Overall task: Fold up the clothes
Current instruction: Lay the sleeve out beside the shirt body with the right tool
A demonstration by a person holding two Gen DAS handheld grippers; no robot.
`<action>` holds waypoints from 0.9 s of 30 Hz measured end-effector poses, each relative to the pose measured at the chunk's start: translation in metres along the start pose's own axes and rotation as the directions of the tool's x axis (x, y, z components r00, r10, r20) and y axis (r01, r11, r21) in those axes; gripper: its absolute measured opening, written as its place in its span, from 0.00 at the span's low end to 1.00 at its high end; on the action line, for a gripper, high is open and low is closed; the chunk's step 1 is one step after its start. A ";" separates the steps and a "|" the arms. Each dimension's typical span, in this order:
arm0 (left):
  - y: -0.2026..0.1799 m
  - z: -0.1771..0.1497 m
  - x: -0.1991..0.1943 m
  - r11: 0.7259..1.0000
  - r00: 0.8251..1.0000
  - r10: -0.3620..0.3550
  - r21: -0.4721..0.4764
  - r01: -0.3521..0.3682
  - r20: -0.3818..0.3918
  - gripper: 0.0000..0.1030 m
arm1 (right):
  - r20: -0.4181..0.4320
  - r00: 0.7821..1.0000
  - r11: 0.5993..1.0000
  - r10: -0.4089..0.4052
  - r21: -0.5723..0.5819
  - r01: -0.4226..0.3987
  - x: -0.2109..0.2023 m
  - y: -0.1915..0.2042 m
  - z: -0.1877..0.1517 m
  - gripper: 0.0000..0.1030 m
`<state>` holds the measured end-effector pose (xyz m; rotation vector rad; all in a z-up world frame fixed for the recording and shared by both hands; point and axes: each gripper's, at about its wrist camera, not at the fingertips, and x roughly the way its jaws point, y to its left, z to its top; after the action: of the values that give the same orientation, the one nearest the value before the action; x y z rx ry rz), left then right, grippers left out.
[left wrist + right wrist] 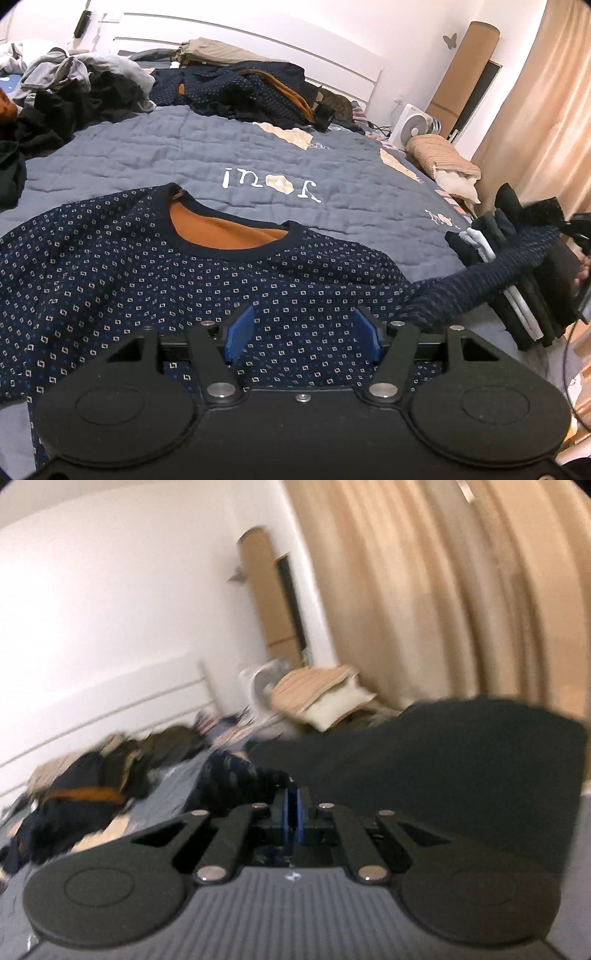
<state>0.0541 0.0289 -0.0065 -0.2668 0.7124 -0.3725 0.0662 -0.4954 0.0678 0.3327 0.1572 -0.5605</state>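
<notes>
A blue dotted sweater (155, 280) lies flat on the bed.

The left gripper (301, 338) hangs over it with its blue pads apart, holding nothing. The right gripper (291, 806) is squeezed tight on the sweater's sleeve (480, 280), lifting it. The gray quilt (147, 151) has white letters that look upside down.

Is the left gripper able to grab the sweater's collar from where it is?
Probably yes. The left hand-held gripper is open above the sweater, and nothing lies between it and the collar just ahead.
</notes>
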 end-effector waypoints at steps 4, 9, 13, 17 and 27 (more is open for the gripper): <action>0.000 0.001 -0.003 1.000 1.000 -0.015 0.006 0.015 0.002 0.57 | -0.026 0.999 0.999 -0.043 -0.030 0.042 0.002 -0.021 0.014 0.06; 0.000 0.002 -0.004 1.000 1.000 -0.029 -0.001 0.029 -0.004 0.57 | -0.220 0.975 0.999 -0.013 -0.052 0.002 -0.007 -0.022 0.028 0.12; -0.005 0.000 -0.005 0.999 0.999 -0.041 0.009 0.041 -0.010 0.57 | -0.256 0.962 0.990 0.095 -0.076 -0.118 -0.038 -0.002 0.020 0.43; -0.010 -0.002 -0.006 0.999 0.999 -0.050 0.018 0.051 -0.013 0.57 | -0.329 0.925 0.969 0.191 -0.086 -0.231 -0.053 0.023 -0.011 0.55; -0.018 -0.005 -0.004 0.998 0.998 -0.060 0.033 0.060 -0.019 0.58 | -0.545 0.836 0.994 0.069 -0.039 -0.107 0.017 0.032 -0.106 0.55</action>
<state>0.0438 0.0133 -0.0011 -0.2533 0.7164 -0.4444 0.0915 -0.4411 -0.0271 0.4260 0.7092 -0.3546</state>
